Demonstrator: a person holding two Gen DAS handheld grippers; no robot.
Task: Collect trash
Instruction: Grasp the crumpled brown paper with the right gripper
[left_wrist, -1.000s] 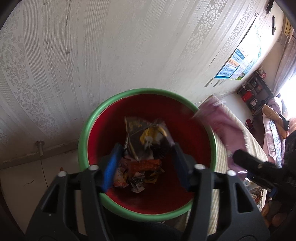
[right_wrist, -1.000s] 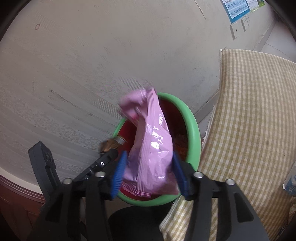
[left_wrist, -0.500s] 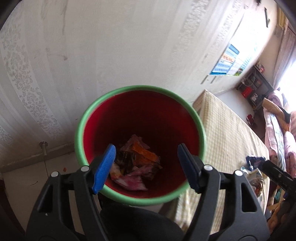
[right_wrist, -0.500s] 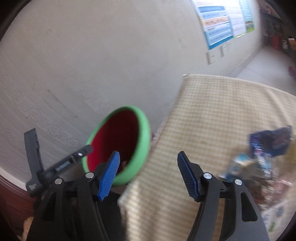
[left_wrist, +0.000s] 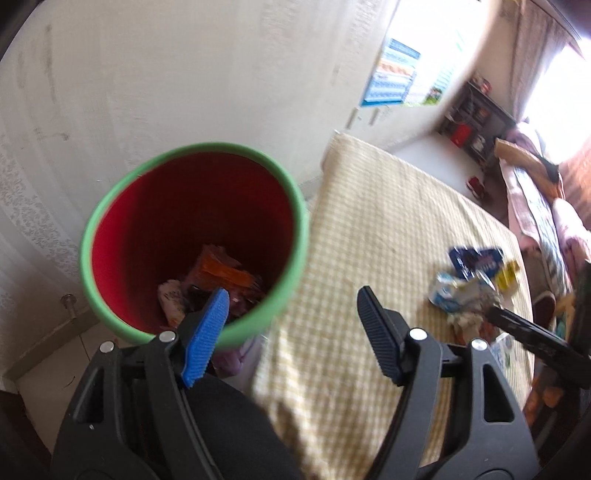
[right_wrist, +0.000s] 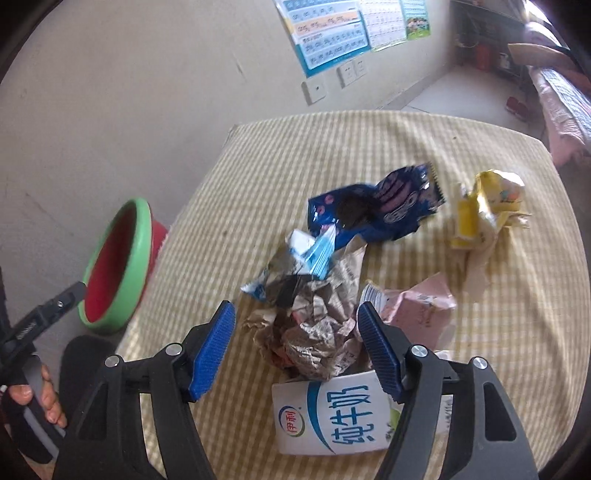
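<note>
A: Item one, the right gripper?

B: Its blue pads are standing apart after just opening, with nothing pressed between them. It is hanging low in the right wrist frame over a crumpled grey paper wad at frame centre.

A: And working outward from there?

B: A white milk carton with blue lettering is lying flat just below the wad, at lower centre. A pink packet is sitting to the right of it, a blue snack wrapper above centre, and a yellow crushed carton at upper right. All are resting on the checked desk.

A: Item two, the left gripper?

B: Its pads are also standing apart after just opening, holding nothing. One pad is overlapping the near rim of the bin, the other is showing over the desk.

A: The bin?

B: The red bin with a green rim is sitting at centre left of the left wrist frame, beside the desk edge, with wrappers lying in its bottom. In the right wrist frame it is showing at left, with a hand gripping a handle at the lower left corner.
</note>
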